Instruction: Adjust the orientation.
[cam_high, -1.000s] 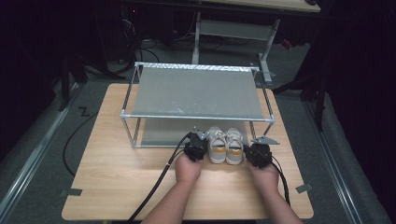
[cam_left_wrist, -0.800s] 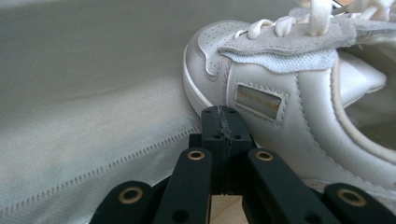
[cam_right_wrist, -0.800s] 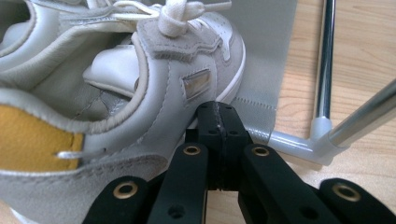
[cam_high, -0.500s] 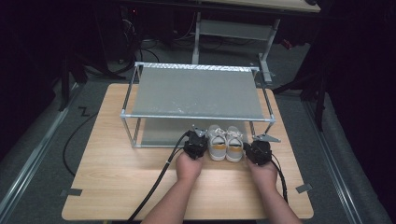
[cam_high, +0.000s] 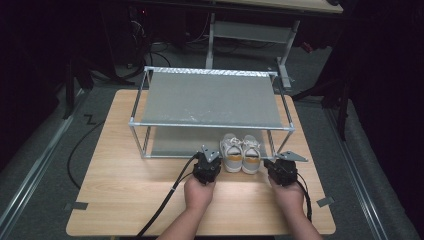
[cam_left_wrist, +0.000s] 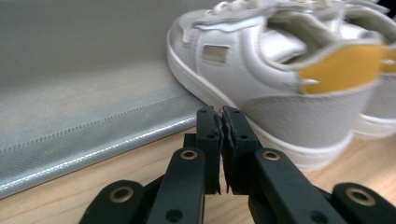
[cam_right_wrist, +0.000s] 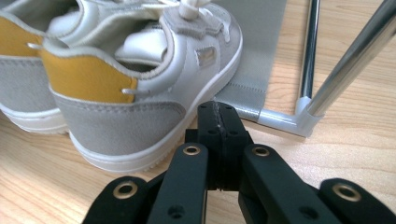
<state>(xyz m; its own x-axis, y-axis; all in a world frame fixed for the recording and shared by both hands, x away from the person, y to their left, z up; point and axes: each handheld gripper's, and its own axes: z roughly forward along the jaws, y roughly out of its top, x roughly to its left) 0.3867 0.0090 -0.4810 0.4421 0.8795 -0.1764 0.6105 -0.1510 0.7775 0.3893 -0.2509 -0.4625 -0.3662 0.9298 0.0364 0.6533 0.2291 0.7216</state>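
Two hands, left gripper (cam_high: 208, 161) and right gripper (cam_high: 283, 166), flanking shoes (cam_high: 241, 152).

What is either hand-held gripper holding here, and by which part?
Nothing. The left hand-held gripper and right hand-held gripper have jaws together with nothing between them, beside the shoes.

1. The two white shoes (cam_high: 241, 153) now sit further in under the metal rack (cam_high: 210, 98), toes on its bottom shelf.
2. The left gripper (cam_high: 207, 167) is a bit closer to the rack, and its jaws have just been opening a crack, with nothing between them.
3. The right gripper (cam_high: 282, 171) is closer too.
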